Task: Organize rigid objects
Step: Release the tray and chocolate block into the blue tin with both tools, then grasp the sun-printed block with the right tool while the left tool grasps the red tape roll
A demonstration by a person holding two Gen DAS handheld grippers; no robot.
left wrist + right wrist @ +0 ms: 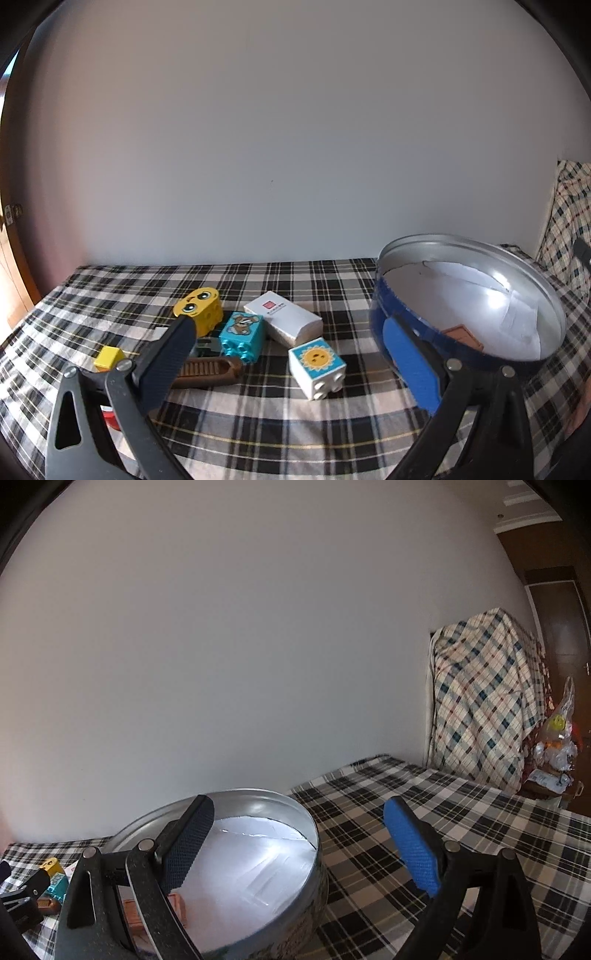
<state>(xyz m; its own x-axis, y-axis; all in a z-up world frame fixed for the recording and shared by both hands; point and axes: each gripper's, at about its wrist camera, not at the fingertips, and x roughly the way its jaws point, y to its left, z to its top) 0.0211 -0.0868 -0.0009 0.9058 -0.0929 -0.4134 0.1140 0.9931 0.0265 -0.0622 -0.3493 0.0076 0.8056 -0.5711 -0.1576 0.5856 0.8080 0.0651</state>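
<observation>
Left wrist view is showing the left tongs gaping wide over toy blocks — sun block between them; right tongs are hanging open over the round tin.

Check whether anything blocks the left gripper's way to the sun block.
Nothing visible does. The left gripper is open, and the sun block lies alone on the plaid cloth between its fingers' line, apart from the teal block.

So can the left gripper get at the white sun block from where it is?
Probably yes: the left gripper is open and the sun block lies between its fingers' line of approach, standing apart from the blue bear block and round tin.
</observation>
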